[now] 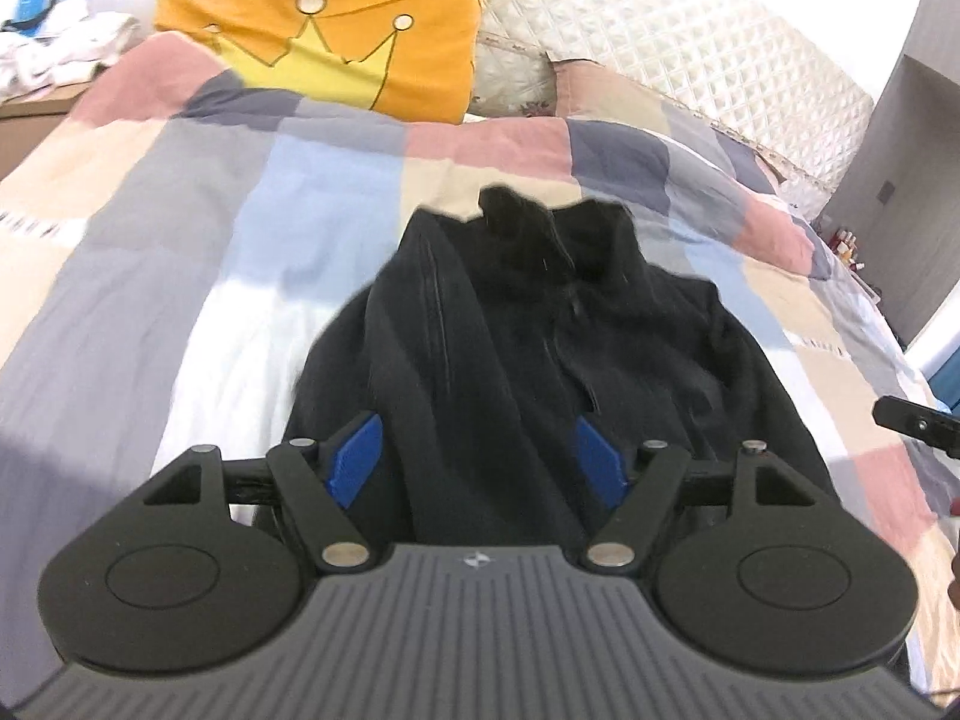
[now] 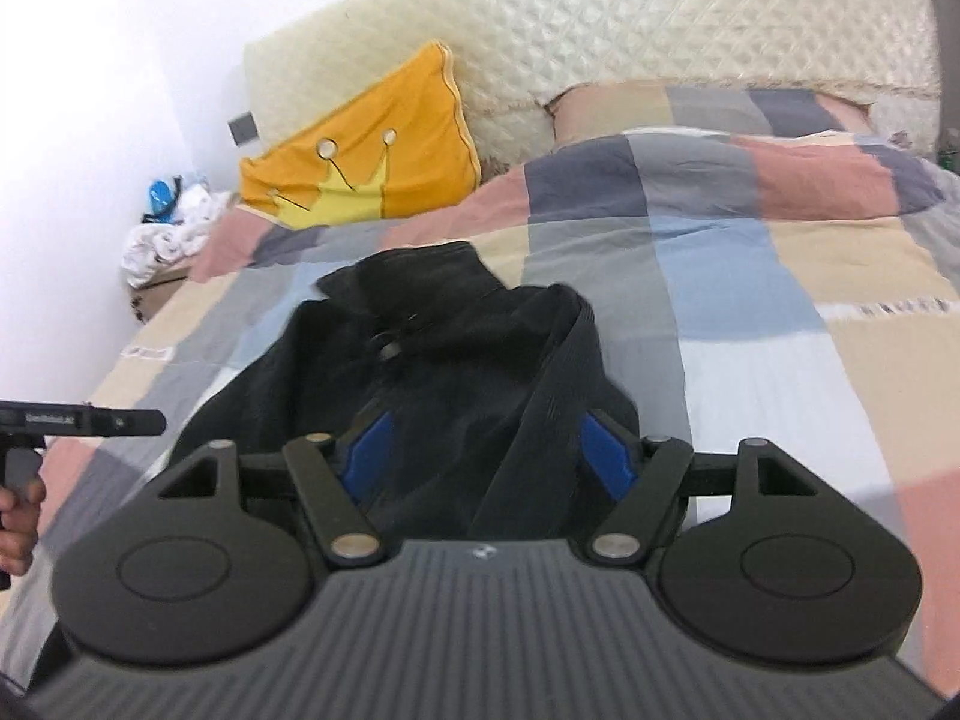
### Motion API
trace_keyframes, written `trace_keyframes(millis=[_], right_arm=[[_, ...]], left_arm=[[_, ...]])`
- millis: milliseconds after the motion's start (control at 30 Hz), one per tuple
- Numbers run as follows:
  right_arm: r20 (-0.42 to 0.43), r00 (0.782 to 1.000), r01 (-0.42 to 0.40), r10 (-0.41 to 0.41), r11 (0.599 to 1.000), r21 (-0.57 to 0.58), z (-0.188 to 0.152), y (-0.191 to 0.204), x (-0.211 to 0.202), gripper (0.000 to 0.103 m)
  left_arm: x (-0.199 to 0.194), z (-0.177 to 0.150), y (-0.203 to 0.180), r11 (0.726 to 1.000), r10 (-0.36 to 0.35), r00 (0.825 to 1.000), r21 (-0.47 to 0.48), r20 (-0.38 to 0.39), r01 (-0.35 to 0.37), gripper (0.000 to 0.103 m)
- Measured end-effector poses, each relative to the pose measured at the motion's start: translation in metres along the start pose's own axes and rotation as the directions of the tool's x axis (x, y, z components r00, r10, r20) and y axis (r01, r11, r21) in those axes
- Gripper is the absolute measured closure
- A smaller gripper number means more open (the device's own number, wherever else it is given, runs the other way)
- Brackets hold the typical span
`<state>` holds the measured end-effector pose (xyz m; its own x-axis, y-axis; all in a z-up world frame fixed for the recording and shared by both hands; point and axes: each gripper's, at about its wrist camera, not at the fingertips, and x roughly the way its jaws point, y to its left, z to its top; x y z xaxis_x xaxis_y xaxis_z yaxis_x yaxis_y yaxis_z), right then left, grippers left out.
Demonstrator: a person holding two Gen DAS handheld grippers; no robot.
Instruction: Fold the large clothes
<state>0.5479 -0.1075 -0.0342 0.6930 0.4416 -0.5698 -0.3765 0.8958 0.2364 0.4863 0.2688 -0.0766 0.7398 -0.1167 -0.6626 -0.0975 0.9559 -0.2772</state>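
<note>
Item: black garment (image 1: 540, 348), lying on the bed (image 1: 180, 228) over the checked quilt, at 12 o'clock from both grippers. Condition: sides turned inward into a narrow bundle, collar end toward the yellow crown pillow (image 1: 336, 36); surface rumpled, further folding likely left. Left gripper (image 1: 477, 465) and right gripper (image 2: 489, 453): jaws apart, released, holding nothing.

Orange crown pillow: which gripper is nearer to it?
Left. The orange crown pillow lies ahead and slightly left of the left gripper; from the right gripper it sits farther off, up-left across the black garment.
</note>
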Motion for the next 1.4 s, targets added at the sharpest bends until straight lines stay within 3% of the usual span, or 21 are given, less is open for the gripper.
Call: trace_keyframes(millis=[133,333,500,600,733,800,900,933,967,1033,1133,1400], right_arm=[[-0.056,0.998,-0.014,0.016,0.999,0.038,0.037,-0.025,0.074,0.032],[-0.126,0.991,-0.031,0.041,0.997,0.077,0.075,-0.058,0.173,0.032],[-0.219,0.968,-0.098,0.123,0.988,0.124,0.088,-0.076,0.229,0.032],[-0.270,0.950,-0.135,0.158,0.986,0.103,0.091,-0.073,0.247,0.032],[-0.321,0.931,-0.151,0.175,0.984,0.098,0.094,-0.071,0.262,0.030],[-0.349,0.920,-0.153,0.179,0.983,0.103,0.096,-0.072,0.269,0.031],[-0.398,0.906,-0.139,0.142,0.990,0.039,0.096,-0.066,0.274,0.049],[-0.415,0.902,-0.122,0.118,0.992,0.016,0.095,-0.063,0.275,0.065],[-0.432,0.897,-0.107,0.099,0.994,0.005,0.095,-0.062,0.275,0.083],[-0.436,0.898,-0.079,0.062,0.997,-0.021,0.097,-0.058,0.270,0.086],[-0.399,0.916,-0.072,0.036,0.995,-0.075,0.104,-0.046,0.252,0.088],[-0.283,0.958,-0.078,0.043,0.990,-0.117,0.133,-0.027,0.166,0.088]], left_arm=[[0.065,0.048,0.015,0.999,-0.037,0.999,0.005,-0.021,0.037,0.027],[0.166,0.100,0.037,0.999,-0.038,0.993,0.032,-0.112,0.041,0.027],[0.222,0.114,0.063,0.992,-0.124,0.975,-0.049,-0.184,0.117,0.027],[0.236,0.112,0.069,0.980,-0.193,0.959,-0.092,-0.208,0.177,0.027],[0.243,0.118,0.070,0.972,-0.227,0.943,-0.112,-0.243,0.206,0.029],[0.246,0.122,0.068,0.975,-0.219,0.939,-0.096,-0.264,0.200,0.041],[0.246,0.125,0.063,0.981,-0.193,0.940,-0.069,-0.281,0.181,0.072],[0.245,0.126,0.062,0.982,-0.187,0.940,-0.056,-0.285,0.179,0.087],[0.241,0.127,0.062,0.982,-0.187,0.941,-0.051,-0.283,0.180,0.091],[0.231,0.129,0.062,0.980,-0.198,0.943,-0.057,-0.267,0.189,0.094],[0.209,0.134,0.059,0.981,-0.196,0.953,-0.046,-0.231,0.190,0.095],[0.114,0.146,0.045,0.973,-0.232,0.964,-0.030,-0.130,0.230,0.096]])
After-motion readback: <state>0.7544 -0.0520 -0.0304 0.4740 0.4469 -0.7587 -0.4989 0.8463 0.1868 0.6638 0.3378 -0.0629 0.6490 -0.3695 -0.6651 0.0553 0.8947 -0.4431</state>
